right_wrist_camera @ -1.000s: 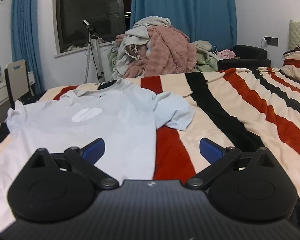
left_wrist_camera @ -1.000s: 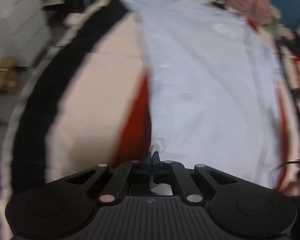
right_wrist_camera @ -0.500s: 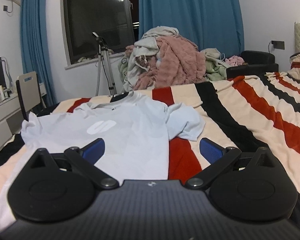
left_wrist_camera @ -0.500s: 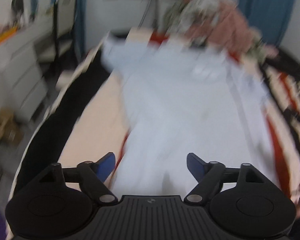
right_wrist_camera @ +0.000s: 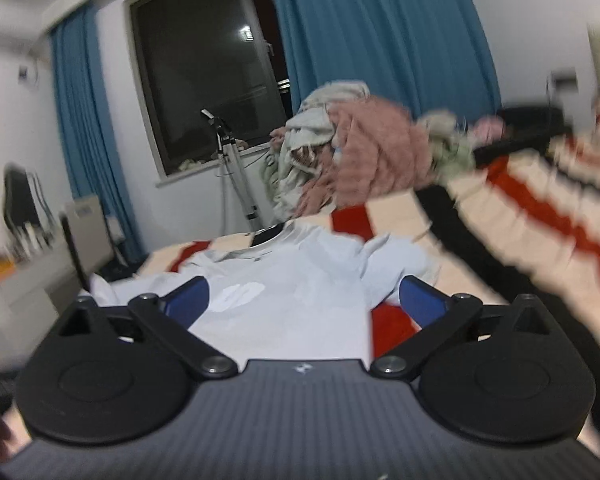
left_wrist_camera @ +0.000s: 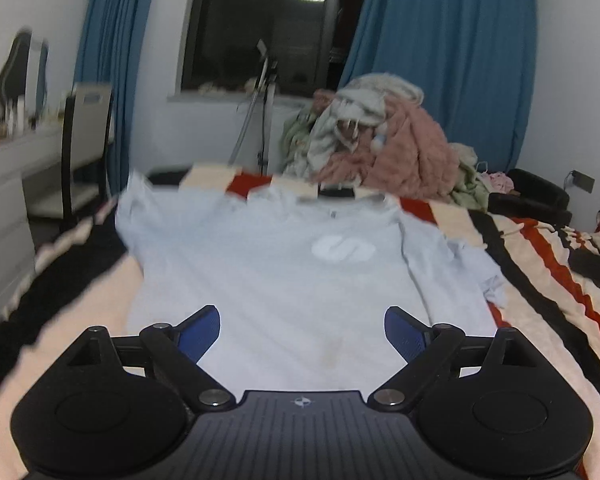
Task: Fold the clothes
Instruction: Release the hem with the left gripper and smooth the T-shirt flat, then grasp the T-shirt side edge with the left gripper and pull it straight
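A pale blue T-shirt (left_wrist_camera: pixel 284 276) with a white chest logo lies spread flat on the striped bed, collar away from me. My left gripper (left_wrist_camera: pixel 302 330) hovers over the shirt's near hem; its jaws are opening and nothing is between the blue pads. In the right wrist view the same T-shirt (right_wrist_camera: pixel 292 300) lies ahead, its right sleeve bunched. My right gripper (right_wrist_camera: pixel 304 300) stands open above the shirt's lower part, holding nothing.
A heap of pink and grey clothes (left_wrist_camera: pixel 380 144) sits at the bed's far end. The striped bedspread (left_wrist_camera: pixel 540 276) stretches to the right. A tripod (right_wrist_camera: pixel 236 172) stands by the dark window. A white desk and chair (left_wrist_camera: pixel 80 152) are at the left.
The left gripper let go of the shirt's hem, opened wide and swung up to face along the shirt. The right gripper stayed open and rolled a little, tilting its view.
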{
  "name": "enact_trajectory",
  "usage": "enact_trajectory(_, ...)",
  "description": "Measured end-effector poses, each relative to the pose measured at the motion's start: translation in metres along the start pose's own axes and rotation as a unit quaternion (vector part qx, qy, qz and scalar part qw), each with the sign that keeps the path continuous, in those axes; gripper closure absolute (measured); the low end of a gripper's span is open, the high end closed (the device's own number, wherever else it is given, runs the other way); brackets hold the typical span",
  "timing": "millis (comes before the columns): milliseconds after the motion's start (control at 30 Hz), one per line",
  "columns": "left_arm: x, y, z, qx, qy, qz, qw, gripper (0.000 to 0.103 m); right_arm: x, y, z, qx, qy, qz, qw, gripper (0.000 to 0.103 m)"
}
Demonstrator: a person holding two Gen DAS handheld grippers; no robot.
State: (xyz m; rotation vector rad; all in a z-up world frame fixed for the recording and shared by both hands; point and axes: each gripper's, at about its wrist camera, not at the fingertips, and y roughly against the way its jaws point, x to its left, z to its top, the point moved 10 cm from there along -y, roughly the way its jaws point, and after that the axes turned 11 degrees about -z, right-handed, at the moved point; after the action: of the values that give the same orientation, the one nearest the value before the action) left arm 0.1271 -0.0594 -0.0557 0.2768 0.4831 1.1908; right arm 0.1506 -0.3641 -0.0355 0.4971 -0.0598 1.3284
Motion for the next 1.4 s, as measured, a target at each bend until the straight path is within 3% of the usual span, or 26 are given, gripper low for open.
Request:
enact_trajectory(100,0.020,-0.008,-0.011,0.019,0.027,-0.002,0.9995,0.012,-0.017,-0.033,-0.008,0.052,-0.122,0.030,0.991,0.000)
enact_trajectory(233,0.039,-0.012,-0.021,0.025,0.039,0.004,0.9989,0.012,-0.047,-0.113,-0.033,0.129,-0.279,0.047,0.950,0.001)
enact_trajectory(400,0.039,-0.025,-0.025,0.015,0.038,0.003,0.9991,0.011,-0.085,-0.198,-0.062,0.146,-0.381,0.017,0.913,0.009)
enact_trajectory(433,0.037,-0.029,-0.027,0.016,0.041,-0.001,0.9990,0.011,-0.090,-0.211,-0.063,0.140,-0.384,0.007,0.913,0.011)
enact_trajectory(533,0.035,-0.041,-0.034,0.020,0.051,-0.012,0.9984,0.011,-0.091,-0.247,-0.048,0.104,-0.354,-0.016,0.929,0.011)
enact_trajectory(600,0.038,-0.050,-0.037,0.025,0.056,-0.014,0.9980,0.011,-0.097,-0.275,-0.041,0.095,-0.341,-0.036,0.935,0.017)
enact_trajectory(700,0.043,-0.063,-0.042,0.032,0.068,-0.015,0.9970,0.011,-0.110,-0.314,-0.032,0.091,-0.324,-0.065,0.939,0.045)
enact_trajectory(733,0.045,-0.069,-0.043,0.035,0.074,-0.015,0.9965,0.011,-0.113,-0.325,-0.029,0.097,-0.320,-0.070,0.940,0.078)
enact_trajectory(767,0.048,-0.074,-0.044,0.039,0.078,-0.013,0.9961,0.011,-0.115,-0.335,-0.024,0.107,-0.315,-0.070,0.941,0.094)
enact_trajectory(867,0.053,-0.088,-0.047,0.045,0.083,-0.010,0.9955,0.011,-0.130,-0.333,0.010,0.077,-0.255,-0.080,0.960,0.095)
enact_trajectory(967,0.055,-0.099,-0.048,0.048,0.079,-0.006,0.9957,0.011,-0.146,-0.335,0.045,0.040,-0.185,-0.105,0.976,0.095)
enact_trajectory(1067,0.055,-0.106,-0.051,0.053,0.066,-0.005,0.9964,0.010,-0.171,-0.343,0.052,0.037,-0.127,-0.138,0.982,0.095)
enact_trajectory(1133,0.055,-0.108,-0.052,0.054,0.059,-0.005,0.9968,0.009,-0.180,-0.351,0.043,0.060,-0.104,-0.147,0.982,0.091)
enact_trajectory(1200,0.056,-0.109,-0.053,0.057,0.054,-0.003,0.9970,0.009,-0.182,-0.354,0.035,0.079,-0.087,-0.153,0.981,0.079)
enact_trajectory(1233,0.056,-0.108,-0.053,0.056,0.053,-0.003,0.9970,0.009,-0.181,-0.352,0.033,0.086,-0.082,-0.153,0.981,0.053)
enact_trajectory(1267,0.055,-0.108,-0.053,0.056,0.052,-0.002,0.9970,0.009,-0.179,-0.351,0.031,0.092,-0.077,-0.154,0.981,0.019)
enact_trajectory(1300,0.055,-0.108,-0.052,0.056,0.052,-0.002,0.9971,0.009,-0.176,-0.344,0.032,0.089,-0.072,-0.154,0.982,0.008)
enact_trajectory(1400,0.053,-0.106,-0.051,0.057,0.053,-0.005,0.9969,0.009,-0.167,-0.312,0.041,0.079,-0.052,-0.163,0.982,0.009)
